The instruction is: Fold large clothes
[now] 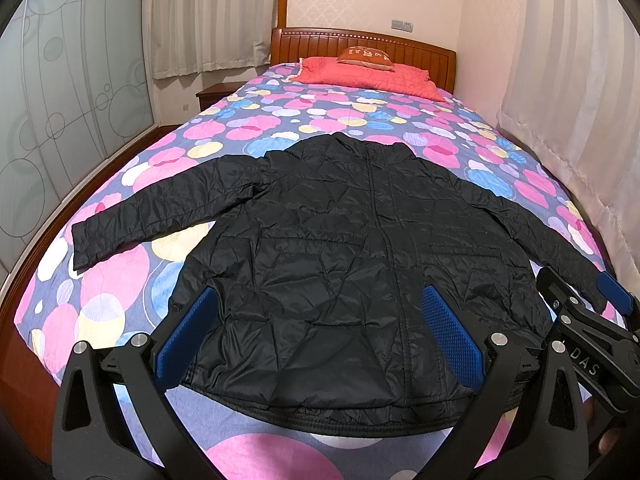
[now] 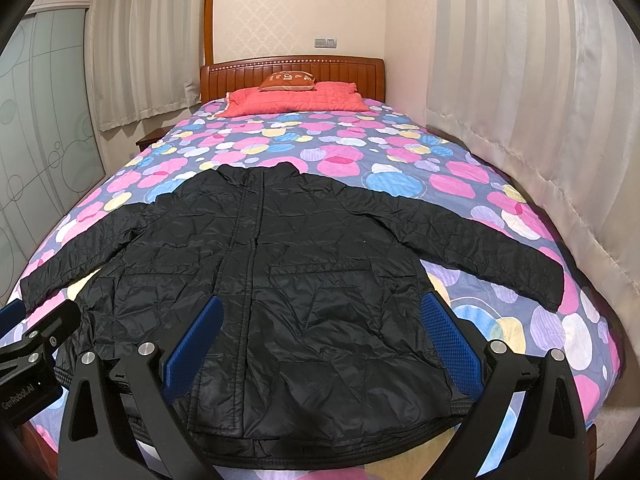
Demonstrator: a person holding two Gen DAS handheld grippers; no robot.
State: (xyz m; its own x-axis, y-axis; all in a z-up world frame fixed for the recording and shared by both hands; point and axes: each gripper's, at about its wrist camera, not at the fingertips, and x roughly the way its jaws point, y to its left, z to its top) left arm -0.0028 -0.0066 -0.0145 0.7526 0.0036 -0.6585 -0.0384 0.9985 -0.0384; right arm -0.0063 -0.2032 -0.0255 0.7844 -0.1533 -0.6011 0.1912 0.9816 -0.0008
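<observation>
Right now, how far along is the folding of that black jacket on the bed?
Done: the black jacket lies flat on the bed, front up, sleeves spread. In hand: nothing; the left hand-held gripper and right hand-held gripper are both open above the hem. Left: every fold.

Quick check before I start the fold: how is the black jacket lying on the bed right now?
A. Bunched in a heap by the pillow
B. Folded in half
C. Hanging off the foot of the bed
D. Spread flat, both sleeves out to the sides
D: the black quilted jacket lies flat on the floral bedspread, a sleeve stretched to each side, both grippers open over its hem.
</observation>
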